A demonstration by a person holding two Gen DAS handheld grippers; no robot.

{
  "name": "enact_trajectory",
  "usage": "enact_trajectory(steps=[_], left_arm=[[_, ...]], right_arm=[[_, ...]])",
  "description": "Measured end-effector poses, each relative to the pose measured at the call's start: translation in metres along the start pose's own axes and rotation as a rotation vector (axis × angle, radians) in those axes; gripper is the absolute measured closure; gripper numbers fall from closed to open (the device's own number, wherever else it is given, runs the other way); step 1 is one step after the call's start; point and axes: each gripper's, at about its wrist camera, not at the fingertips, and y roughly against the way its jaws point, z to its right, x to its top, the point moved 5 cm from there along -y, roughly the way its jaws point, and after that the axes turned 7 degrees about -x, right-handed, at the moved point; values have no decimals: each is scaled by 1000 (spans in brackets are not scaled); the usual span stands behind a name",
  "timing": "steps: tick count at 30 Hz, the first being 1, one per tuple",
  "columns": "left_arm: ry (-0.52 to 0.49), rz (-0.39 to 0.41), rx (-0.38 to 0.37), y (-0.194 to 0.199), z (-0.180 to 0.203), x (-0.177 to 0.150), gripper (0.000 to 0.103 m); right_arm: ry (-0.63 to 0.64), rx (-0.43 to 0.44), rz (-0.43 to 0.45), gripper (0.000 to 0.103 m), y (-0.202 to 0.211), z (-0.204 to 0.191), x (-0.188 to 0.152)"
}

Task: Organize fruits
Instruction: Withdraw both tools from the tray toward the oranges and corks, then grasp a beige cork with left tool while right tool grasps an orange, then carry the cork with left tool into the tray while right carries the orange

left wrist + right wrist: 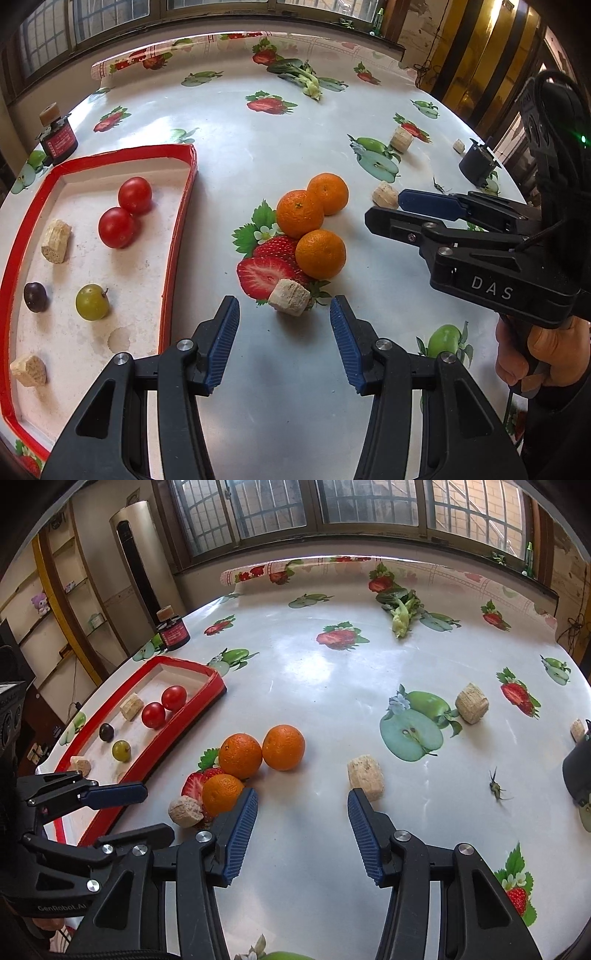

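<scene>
Three oranges [312,225] sit bunched on the table [258,155], touching one another, just right of the red tray [181,221]. The tray already holds two tomatoes [125,212], a green grape [92,301], a dark grape [35,296] and some cork-like chunks [56,241].

The left gripper [284,345] points down at the table with its jaws apart and nothing between them. The nearest orange [320,253] lies just ahead of it, slightly to its right, with another chunk [289,297] lying in between, touching that orange or nearly so. The oranges are round, so no long axis matters.

The right gripper [303,836] is also open and empty. The same orange [222,794] sits just outside its left pad [240,834], not between the jaws. Both hands are near; the left looks better lined up, though the chunk is in the way.

Readable writing: "DAS" on the right gripper's body in the left view, "GenRobot.AI" on the left gripper in the right view. The label on the dark jar [173,632] is too small to read.
</scene>
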Motion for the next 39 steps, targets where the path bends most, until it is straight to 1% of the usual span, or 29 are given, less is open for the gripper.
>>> enact_trajectory(steps=[3, 5, 9, 11, 12, 14, 15, 16, 17, 19, 23, 33, 39], left_arm=[[-5, -13, 4, -8, -2, 1, 54], [-7, -19, 2, -12, -3, 1, 54], [-3, -33, -8, -21, -5, 1, 54], [3, -27, -18, -22, -7, 2, 54], [2, -25, -20, -23, -8, 3, 54], [-2, -21, -21, -23, -9, 4, 60], [-4, -17, -23, -23, -9, 5, 62], [-2, -15, -33, -23, -9, 5, 68], [2, -14, -43, -23, -10, 6, 76], [10, -15, -58, -24, -11, 6, 83], [1, -9, -58, -21, -9, 5, 83], [-1, 31, -56, 1, -8, 3, 83], [-1, 55, -48, 17, -10, -2, 83]], right_arm=[[18, 9, -6, 55, -9, -5, 8], [27, 14, -16, 58, -17, -8, 12], [45, 23, -35, 60, -33, -12, 18], [44, 23, -42, 65, -41, -12, 20], [41, 28, -45, 65, -44, -12, 21], [23, 59, -50, 66, -49, -12, 24], [17, 73, -54, 66, -52, -12, 25], [13, 81, -52, 68, -54, -13, 25], [12, 85, -51, 69, -54, -14, 26], [23, 76, -45, 69, -54, -16, 26], [53, 46, -37, 70, -49, -20, 23], [45, 34, -2, 70, -18, -19, 16], [52, 34, 23, 70, 1, -25, 15]])
